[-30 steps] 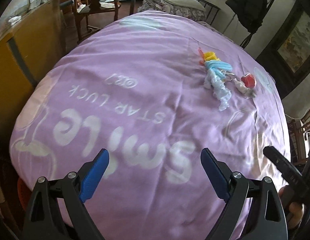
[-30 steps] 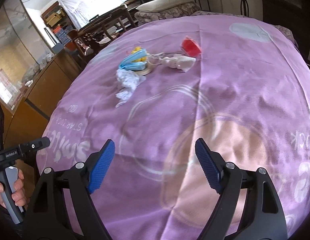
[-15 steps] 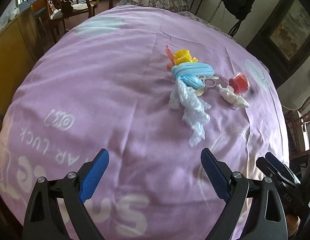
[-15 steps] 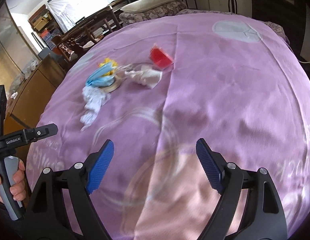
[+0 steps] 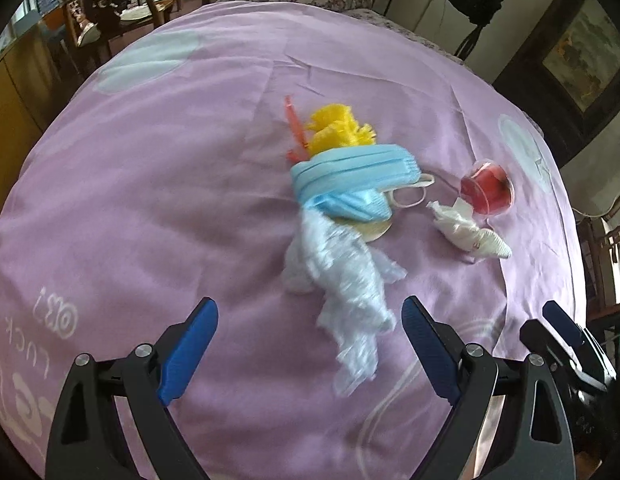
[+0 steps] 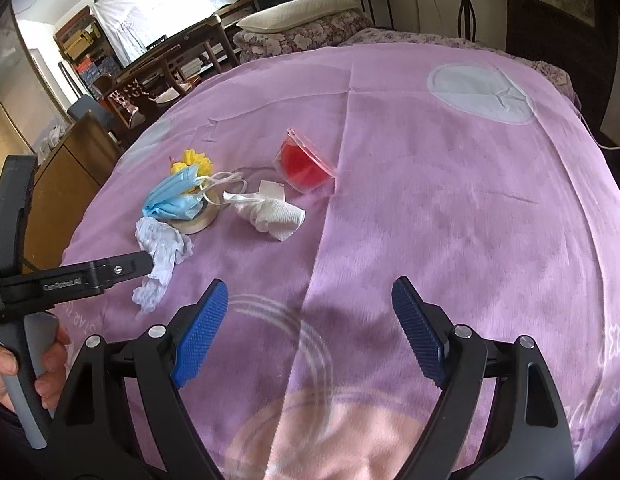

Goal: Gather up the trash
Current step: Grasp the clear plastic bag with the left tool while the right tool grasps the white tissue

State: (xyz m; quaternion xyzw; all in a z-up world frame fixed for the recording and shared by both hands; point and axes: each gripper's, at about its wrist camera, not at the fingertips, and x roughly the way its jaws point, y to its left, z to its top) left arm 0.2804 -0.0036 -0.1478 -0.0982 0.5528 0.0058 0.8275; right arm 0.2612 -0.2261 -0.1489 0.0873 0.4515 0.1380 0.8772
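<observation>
A pile of trash lies on a purple cloth (image 5: 157, 184): a crumpled pale plastic wrap (image 5: 342, 276), a blue face mask (image 5: 350, 176), a yellow crumpled piece (image 5: 338, 128), an orange strip (image 5: 293, 124), a tape roll (image 6: 199, 220), a white tissue wad (image 5: 470, 232) and a red plastic cup (image 5: 488, 192). My left gripper (image 5: 310, 348) is open, its fingers either side of the wrap's near end, just short of it. My right gripper (image 6: 310, 328) is open and empty, short of the tissue (image 6: 269, 212) and the cup (image 6: 305, 164).
The cloth covers a round table (image 6: 510, 200). Wooden chairs (image 5: 109, 12) and a cabinet (image 6: 65, 176) stand to the left, and a bed with a pillow (image 6: 301, 8) is behind. The right gripper's tip (image 5: 562, 324) shows at the left view's right edge.
Both grippers have moved forward toward the trash pile. The left one now has the plastic wrap's end between its open fingers. Both stayed open.
</observation>
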